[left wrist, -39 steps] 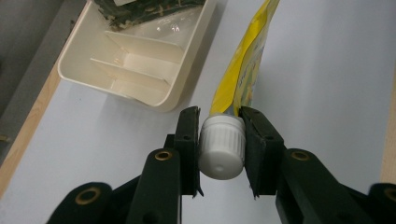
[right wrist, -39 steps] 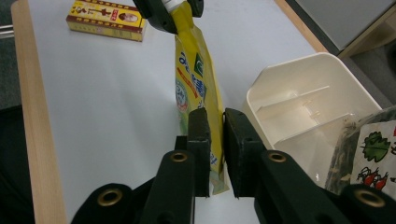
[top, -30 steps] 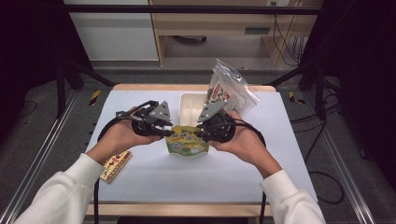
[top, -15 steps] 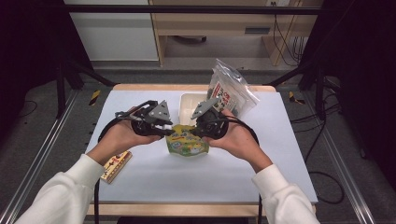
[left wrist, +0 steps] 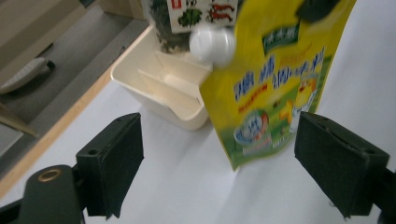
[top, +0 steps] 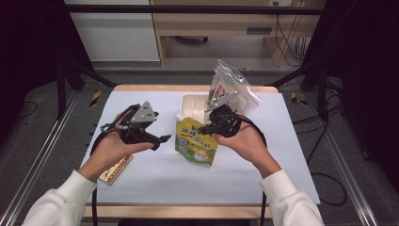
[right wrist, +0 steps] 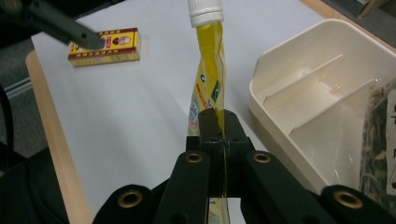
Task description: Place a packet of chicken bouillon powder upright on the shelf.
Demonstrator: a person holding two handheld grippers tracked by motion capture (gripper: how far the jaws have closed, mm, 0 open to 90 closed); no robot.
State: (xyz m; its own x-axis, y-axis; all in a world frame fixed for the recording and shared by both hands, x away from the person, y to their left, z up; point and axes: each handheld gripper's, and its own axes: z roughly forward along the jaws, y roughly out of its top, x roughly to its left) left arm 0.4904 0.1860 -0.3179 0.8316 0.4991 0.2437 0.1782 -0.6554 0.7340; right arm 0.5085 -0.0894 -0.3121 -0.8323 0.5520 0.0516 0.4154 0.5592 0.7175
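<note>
Bottom of the high view: two white sleeves entering from the lower edge, forearms angled toward frame centre.

Small yellow box [top: 115,169] flat on the white table [top: 155,188], lower left, just beside the left wrist, apart from both tools. Same box seen upper left in the right gripper view [right wrist: 103,45].

Left gripper [top: 162,139] left of centre, tips pointing right toward the pouch. Jaws just opened, now spread wide with nothing between them. In the left gripper view, black pads [left wrist: 113,156] at either lower corner, bare table between; pouch ahead, not touched.

Yellow spouted pouch [top: 196,140] at frame centre of the high view, printed face up, tilted, white cap [top: 179,116] at its upper left corner. Lower end near or on the table; contact cannot be told. In the left gripper view the pouch [left wrist: 275,79] fills the upper right, cap [left wrist: 212,44] blurred at top centre.

Right gripper [top: 203,128] just right of centre, pressed together on the right edge of the pouch, jaws just finished closing. In the right gripper view, pouch [right wrist: 208,93] seen edge-on, pinched thin between the black jaws at lower centre, cap [right wrist: 204,11] at top centre.

Cream divided tray [top: 189,104] behind the pouch, above centre. Clear bag of dark contents [top: 235,89] standing at the tray's right end, upper centre right.
</note>
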